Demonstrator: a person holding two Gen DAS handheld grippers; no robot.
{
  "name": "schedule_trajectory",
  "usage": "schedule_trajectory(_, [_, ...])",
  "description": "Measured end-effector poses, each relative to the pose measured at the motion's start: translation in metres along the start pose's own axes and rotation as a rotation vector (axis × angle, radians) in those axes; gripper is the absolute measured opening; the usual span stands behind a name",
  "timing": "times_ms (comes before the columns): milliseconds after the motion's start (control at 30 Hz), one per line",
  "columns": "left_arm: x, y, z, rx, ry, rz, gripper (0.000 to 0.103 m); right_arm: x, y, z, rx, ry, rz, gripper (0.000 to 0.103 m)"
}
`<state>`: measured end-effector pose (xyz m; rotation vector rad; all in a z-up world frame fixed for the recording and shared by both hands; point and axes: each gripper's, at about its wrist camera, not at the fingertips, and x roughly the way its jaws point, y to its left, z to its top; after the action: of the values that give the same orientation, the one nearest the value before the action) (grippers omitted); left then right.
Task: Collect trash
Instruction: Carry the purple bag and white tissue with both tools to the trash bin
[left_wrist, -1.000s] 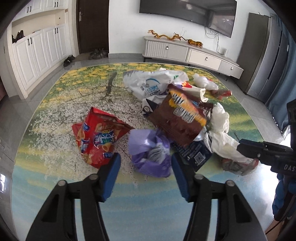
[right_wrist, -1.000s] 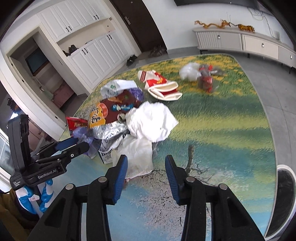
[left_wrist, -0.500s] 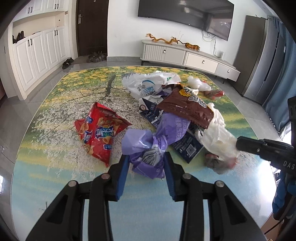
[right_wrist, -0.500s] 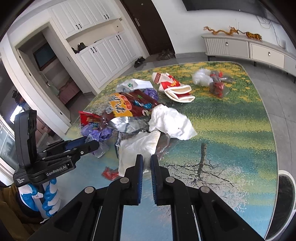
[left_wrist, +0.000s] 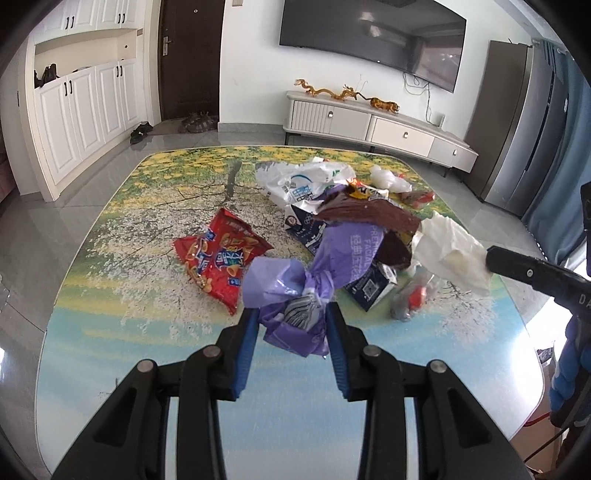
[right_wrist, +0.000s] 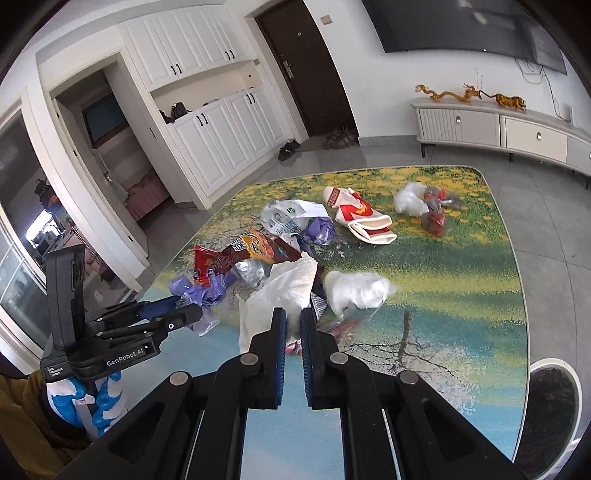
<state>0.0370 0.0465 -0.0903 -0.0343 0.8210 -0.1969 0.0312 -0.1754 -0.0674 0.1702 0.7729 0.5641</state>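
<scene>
A heap of trash lies on a table with a printed tree cloth (left_wrist: 110, 229). My left gripper (left_wrist: 290, 317) is shut on a purple plastic bag (left_wrist: 295, 284) and holds it off the table; it also shows in the right wrist view (right_wrist: 199, 293). My right gripper (right_wrist: 293, 321) is shut on a white plastic bag (right_wrist: 284, 291), which shows in the left wrist view (left_wrist: 452, 254) lifted at the right. A red snack bag (left_wrist: 218, 258), a brown snack bag (left_wrist: 369, 214) and a dark blue carton (left_wrist: 371, 288) lie between them.
A white printed bag (left_wrist: 303, 181) and a red-and-white paper bag (right_wrist: 362, 218) lie farther back, with a clear bag of red scraps (right_wrist: 432, 210). A round white-rimmed bin (right_wrist: 550, 406) stands at the table's right edge. A TV cabinet (left_wrist: 369, 125) lines the far wall.
Both grippers closed from open, the left on the purple bag and the right on the white bag. Both then lifted, dragging the brown snack bag and the wrappers around it.
</scene>
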Motion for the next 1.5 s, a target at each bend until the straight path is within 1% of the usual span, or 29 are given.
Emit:
schedule_trajectory(167, [-0.014, -0.001, 0.006, -0.005, -0.037, 0.005, 0.034, -0.01, 0.001, -0.001, 0.004, -0.025, -0.002, 0.008])
schedule_trajectory(533, [-0.031, -0.023, 0.014, 0.053, -0.076, -0.001, 0.034, -0.047, -0.007, -0.006, 0.031, -0.099, -0.036, 0.008])
schedule_trajectory(733, [-0.024, -0.045, 0.026, 0.094, -0.076, -0.014, 0.034, -0.069, -0.02, -0.011, 0.064, -0.141, -0.058, 0.008])
schedule_trajectory(900, [-0.012, -0.07, 0.039, 0.145, -0.069, -0.031, 0.034, -0.09, -0.041, -0.02, 0.109, -0.179, -0.092, 0.008])
schedule_trajectory(1033, [-0.004, -0.095, 0.051, 0.186, -0.062, -0.057, 0.034, -0.107, -0.063, -0.028, 0.151, -0.21, -0.134, 0.008])
schedule_trajectory(1167, [0.007, -0.13, 0.061, 0.247, -0.053, -0.1, 0.034, -0.125, -0.086, -0.035, 0.197, -0.24, -0.183, 0.008])
schedule_trajectory(1333, [0.022, -0.182, 0.069, 0.316, -0.031, -0.187, 0.034, -0.152, -0.12, -0.05, 0.271, -0.277, -0.286, 0.008])
schedule_trajectory(1500, [0.046, -0.246, 0.071, 0.382, 0.016, -0.29, 0.034, -0.177, -0.16, -0.069, 0.368, -0.298, -0.397, 0.008])
